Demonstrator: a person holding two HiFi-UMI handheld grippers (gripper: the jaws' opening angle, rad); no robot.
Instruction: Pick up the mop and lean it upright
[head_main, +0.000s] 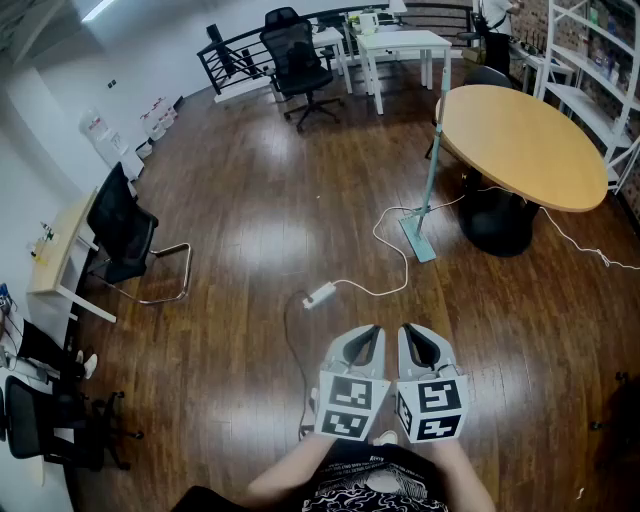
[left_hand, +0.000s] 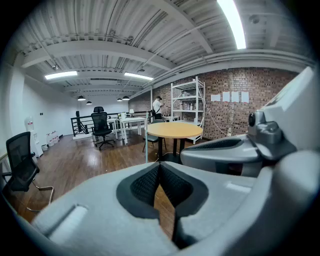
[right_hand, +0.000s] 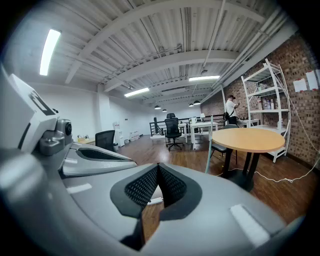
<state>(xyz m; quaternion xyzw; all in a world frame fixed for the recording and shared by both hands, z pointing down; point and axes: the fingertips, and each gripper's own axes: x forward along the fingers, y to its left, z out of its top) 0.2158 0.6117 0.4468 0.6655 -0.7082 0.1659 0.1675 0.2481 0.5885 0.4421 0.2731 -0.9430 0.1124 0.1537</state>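
The mop (head_main: 428, 182) has a thin teal pole and a flat teal head on the wooden floor. It stands nearly upright, its pole leaning against the edge of the round table (head_main: 520, 140). The pole also shows in the left gripper view as the mop (left_hand: 145, 142) and in the right gripper view as the mop (right_hand: 209, 146), left of the table. My left gripper (head_main: 368, 336) and right gripper (head_main: 418, 336) hover side by side close to my body, well short of the mop. Both are shut with nothing between the jaws, as seen at the left gripper (left_hand: 159, 170) and right gripper (right_hand: 158, 172).
A white cable with a power strip (head_main: 320, 295) runs across the floor between me and the mop. A black chair (head_main: 125, 235) stands at the left by a desk, another office chair (head_main: 298, 62) at the back. White shelves (head_main: 600, 70) and a person (right_hand: 231, 109) are beyond the table.
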